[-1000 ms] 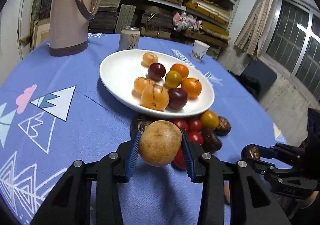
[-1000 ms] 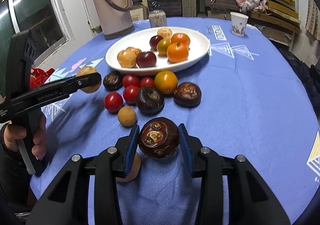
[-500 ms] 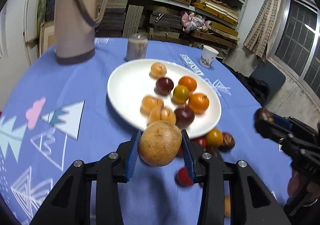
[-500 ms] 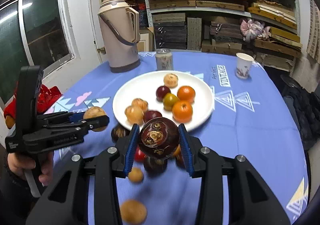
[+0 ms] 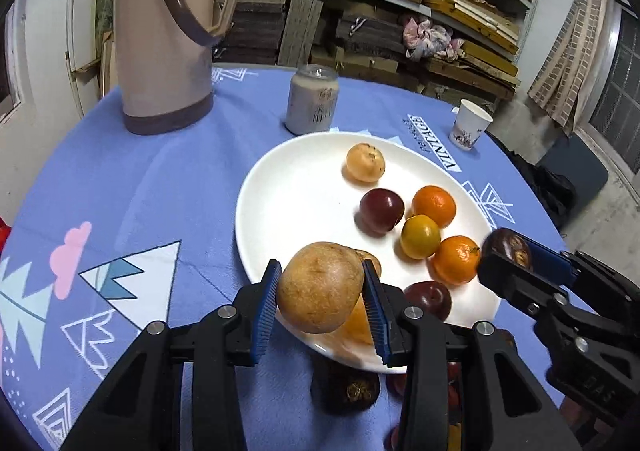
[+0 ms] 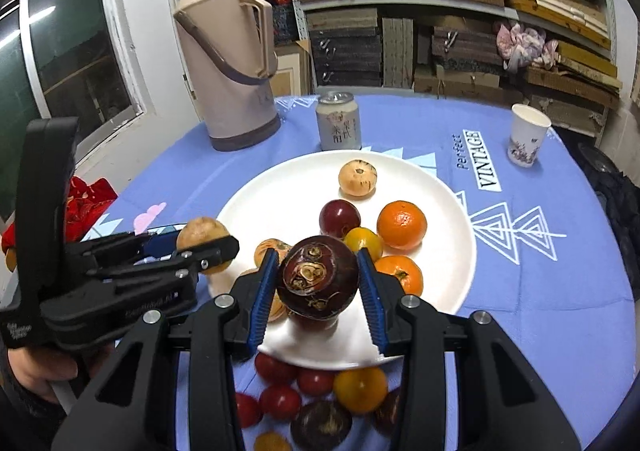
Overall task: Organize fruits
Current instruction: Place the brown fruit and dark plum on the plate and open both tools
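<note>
Both grippers have carried their fruit from the loose pile to the white plate (image 5: 280,187)'s six o'clock rim, the left gripper (image 5: 322,293) clamped on the tan fruit (image 5: 320,287), the right gripper (image 6: 318,285) clamped on the dark purple fruit (image 6: 317,282).

You have one white plate (image 6: 448,211) on the tabletop (image 6: 560,251), and it carries eight fruits: two oranges (image 6: 401,225), two dark red plums (image 6: 339,218), one yellow fruit (image 6: 363,243) and three pale tan fruits (image 6: 357,177), two of them partly hidden. Your left tool (image 5: 320,291) grips one brown fruit (image 5: 316,283). Your right tool (image 6: 317,283) grips one dark maroon fruit (image 6: 316,275). At the bottom of the right wrist frame lie four red tomatoes (image 6: 280,401), one yellow-orange fruit (image 6: 360,389) and at least two dark fruits (image 6: 326,425). In the upper part of the frame stand one thermos (image 6: 228,71), one can (image 6: 338,123) and one paper cup (image 6: 528,135).
</note>
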A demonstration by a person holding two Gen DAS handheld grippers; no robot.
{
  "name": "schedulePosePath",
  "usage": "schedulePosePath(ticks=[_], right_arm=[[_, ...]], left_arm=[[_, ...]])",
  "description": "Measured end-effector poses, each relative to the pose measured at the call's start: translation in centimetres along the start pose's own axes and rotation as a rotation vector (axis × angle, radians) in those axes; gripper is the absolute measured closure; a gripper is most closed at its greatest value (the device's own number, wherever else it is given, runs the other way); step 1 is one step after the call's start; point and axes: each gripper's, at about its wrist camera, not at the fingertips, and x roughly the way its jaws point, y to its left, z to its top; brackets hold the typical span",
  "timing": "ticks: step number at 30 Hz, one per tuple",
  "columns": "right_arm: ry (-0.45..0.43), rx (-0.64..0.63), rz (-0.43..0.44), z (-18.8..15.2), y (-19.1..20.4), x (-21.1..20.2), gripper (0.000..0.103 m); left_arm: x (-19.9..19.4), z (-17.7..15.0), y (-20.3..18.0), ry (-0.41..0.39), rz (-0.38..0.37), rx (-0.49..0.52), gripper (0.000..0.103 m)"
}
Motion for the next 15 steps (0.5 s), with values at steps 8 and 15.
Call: schedulePosePath(ticks=[8, 15], right_arm=[[0.032, 0.029, 0.003, 0.2, -0.7, 3.2, 0.064], [0.022, 0.069, 0.057, -0.1, -1.6, 4.1, 0.055]], left_arm=[[1.0, -0.3, -0.2, 0.003, -0.010, 0.017, 0.062], [1.2, -0.5, 0.2, -0.032, -0.008, 0.003, 0.044]])
